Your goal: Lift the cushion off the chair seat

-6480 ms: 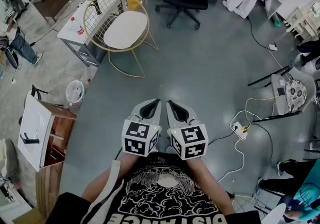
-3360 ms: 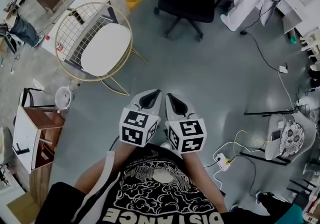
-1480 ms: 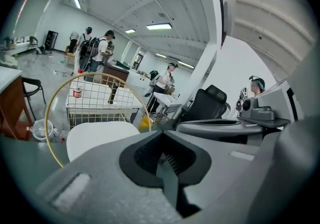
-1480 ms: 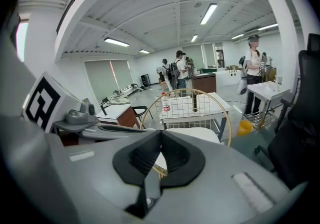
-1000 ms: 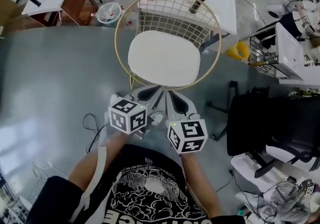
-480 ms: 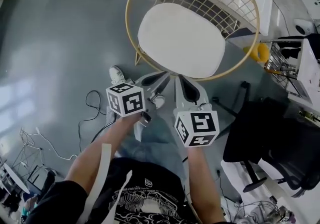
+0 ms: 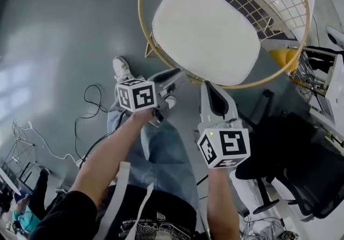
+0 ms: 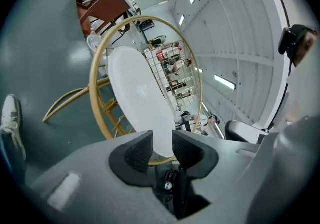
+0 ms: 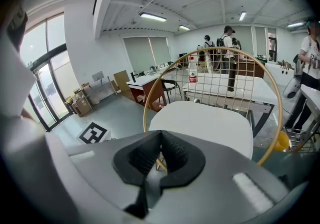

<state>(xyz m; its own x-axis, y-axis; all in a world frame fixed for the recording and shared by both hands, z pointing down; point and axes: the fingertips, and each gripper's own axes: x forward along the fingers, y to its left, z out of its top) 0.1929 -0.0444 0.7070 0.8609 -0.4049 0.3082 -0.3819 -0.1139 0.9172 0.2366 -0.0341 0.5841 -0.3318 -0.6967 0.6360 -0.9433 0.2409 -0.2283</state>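
A white oval cushion [image 7: 207, 32] lies on the seat of a gold wire chair [image 7: 141, 13]. My left gripper [image 7: 180, 74] hangs just short of the seat's near rim, rolled on its side. Its jaws are opening, with a narrow gap and nothing between them; in the left gripper view the cushion [image 8: 132, 95] shows beyond the left gripper [image 8: 162, 145]. My right gripper [image 7: 207, 84] is shut and empty, pointing at the rim beside it. The right gripper view shows the cushion [image 9: 210, 123] past the closed right gripper [image 9: 160, 142].
A black office chair [image 7: 301, 174] stands close at the right. A yellow bin [image 7: 280, 56] and a wire rack [image 7: 317, 80] sit behind it. A cable [image 7: 88, 107] loops on the grey floor at left. The person's shoe [image 7: 122, 67] is near the chair leg. People [image 9: 227, 42] stand far off.
Both grippers have sunk towards the chair's near rim and the chair now looks larger. The left gripper has rolled onto its side and its jaws have parted.
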